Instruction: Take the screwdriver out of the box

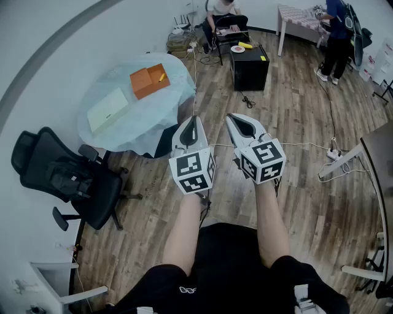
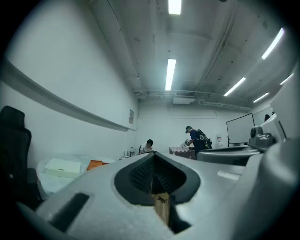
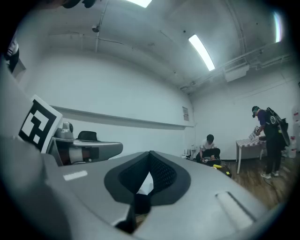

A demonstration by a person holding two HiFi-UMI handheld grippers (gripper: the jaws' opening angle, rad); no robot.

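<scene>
Box [image 1: 149, 81] on table [image 1: 141, 122], open floor [image 1: 295, 122] beside

Round table [image 1: 138, 132] w/ pale blue cover, approx 10 o'clock in head view. Directly on it: orange box [image 1: 147, 81] toward tbl's 1 o'clock side, flat pale box [image 1: 108, 109] toward its 8 o'clock side; the two are near each other, not touching. Rest of cover bare.

Wood-plank floor [image 1: 295, 110] carries the tbl. Also on floor: black office chair [image 1: 67, 178] at 8 o'clock, just beside tbl edge; black cabinet [image 1: 249, 66] at 1 o'clock; white power strip [image 1: 334, 154] w/ cable at 3 o'clock; white-legged table [image 1: 298, 15] far off at 1 o'clock.
</scene>
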